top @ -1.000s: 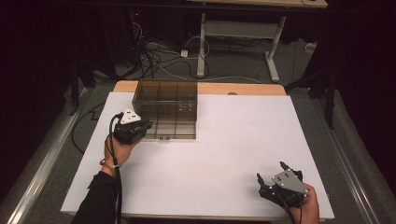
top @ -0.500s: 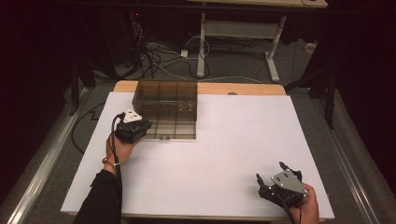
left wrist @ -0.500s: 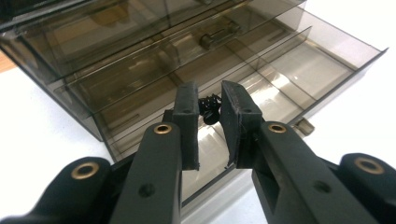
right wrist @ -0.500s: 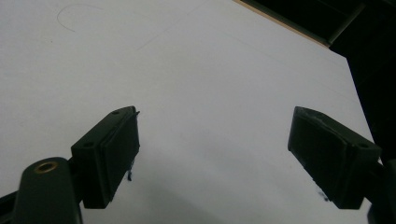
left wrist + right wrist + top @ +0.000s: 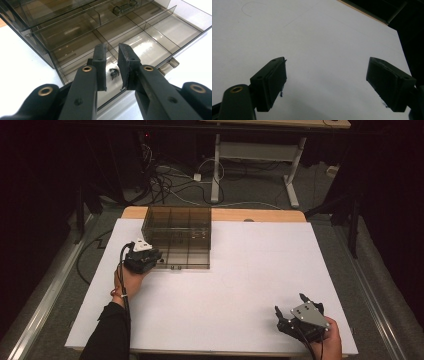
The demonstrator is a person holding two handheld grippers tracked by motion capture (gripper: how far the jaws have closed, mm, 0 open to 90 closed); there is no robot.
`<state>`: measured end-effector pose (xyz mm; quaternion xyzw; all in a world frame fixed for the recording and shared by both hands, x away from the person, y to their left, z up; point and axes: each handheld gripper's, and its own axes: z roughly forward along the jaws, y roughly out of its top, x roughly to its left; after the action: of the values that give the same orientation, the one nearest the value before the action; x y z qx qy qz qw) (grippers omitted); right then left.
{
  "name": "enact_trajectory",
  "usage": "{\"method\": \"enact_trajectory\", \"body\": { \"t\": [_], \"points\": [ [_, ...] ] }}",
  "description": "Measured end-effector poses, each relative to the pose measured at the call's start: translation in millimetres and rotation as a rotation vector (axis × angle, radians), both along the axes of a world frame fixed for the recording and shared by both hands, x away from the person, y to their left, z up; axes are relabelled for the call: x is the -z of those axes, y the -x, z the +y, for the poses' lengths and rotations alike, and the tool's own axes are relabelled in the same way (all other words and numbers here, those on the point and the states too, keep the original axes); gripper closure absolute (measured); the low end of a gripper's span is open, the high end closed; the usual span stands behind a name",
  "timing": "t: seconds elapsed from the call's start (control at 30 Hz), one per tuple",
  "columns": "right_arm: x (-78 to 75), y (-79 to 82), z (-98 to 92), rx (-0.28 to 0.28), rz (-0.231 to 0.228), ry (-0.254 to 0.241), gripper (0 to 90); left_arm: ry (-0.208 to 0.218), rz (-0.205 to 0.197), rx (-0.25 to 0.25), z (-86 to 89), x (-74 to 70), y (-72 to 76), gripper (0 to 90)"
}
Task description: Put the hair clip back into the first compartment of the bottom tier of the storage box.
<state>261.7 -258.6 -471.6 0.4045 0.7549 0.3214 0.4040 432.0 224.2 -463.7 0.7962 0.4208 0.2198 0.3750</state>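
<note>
Smoky plastic organizer box (image 5: pixel 176 237) at left gripper (image 5: pixel 112 65) (fingers slightly apart), right gripper (image 5: pixel 325 82) fingers wide over bare white tabletop (image 5: pixel 240 290).

Table (image 5: pixel 250 270) is being lit brightly from above | surroundings are being left dark | jaws nearest the gripper cameras are being blurred slightly

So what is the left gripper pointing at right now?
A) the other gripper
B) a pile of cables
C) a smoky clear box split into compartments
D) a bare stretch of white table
C: in the left gripper view, the left gripper, jaws a little apart, aims into the tinted compartment box, where a small dark object lies.
</note>
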Motion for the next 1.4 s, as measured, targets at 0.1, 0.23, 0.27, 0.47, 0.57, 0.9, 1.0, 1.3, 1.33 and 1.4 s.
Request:
{"method": "enact_trajectory", "body": {
  "t": [0.1,0.23,0.27,0.47,0.57,0.9,1.0,1.3,1.33,1.4],
  "points": [
    [-0.3,0.3,0.2,-0.002,-0.001,0.0,16.8,0.0,0.001,0.0,0.3,0.3,0.2,74.3],
    [-0.3,0.4,0.2,-0.003,-0.001,0.001,16.8,-0.001,0.001,0.001,0.0,0.4,0.6,74.3],
    [-0.3,0.5,0.3,-0.002,-0.002,0.001,16.8,-0.003,0.0,0.001,-0.1,0.1,0.9,74.3],
    [-0.8,0.8,-0.1,-0.001,-0.003,-0.001,16.9,0.004,-0.014,0.0,0.6,-2.0,2.5,74.3],
    [-1.0,1.1,-0.1,-0.003,-0.006,-0.002,16.8,0.007,-0.022,-0.002,0.6,-3.2,3.5,74.3],
    [-1.3,1.2,0.0,-0.005,-0.004,-0.005,16.8,0.03,-0.078,-0.005,0.8,-13.2,12.4,74.1],
    [-1.4,1.2,0.2,-0.004,-0.005,-0.005,16.8,0.035,-0.094,-0.003,0.0,-15.7,15.2,73.9],
    [-1.4,1.4,0.1,-0.008,-0.004,-0.006,16.9,0.015,-0.12,0.016,-6.3,-19.9,20.5,63.5],
    [-1.5,1.5,0.1,-0.008,-0.006,-0.005,16.9,0.01,-0.121,0.014,-7.5,-20.1,20.9,59.3],
    [-1.7,1.6,-0.1,-0.009,-0.006,-0.005,16.9,0.001,-0.122,0.011,-8.6,-20.6,21.2,51.0]
  ]
}}
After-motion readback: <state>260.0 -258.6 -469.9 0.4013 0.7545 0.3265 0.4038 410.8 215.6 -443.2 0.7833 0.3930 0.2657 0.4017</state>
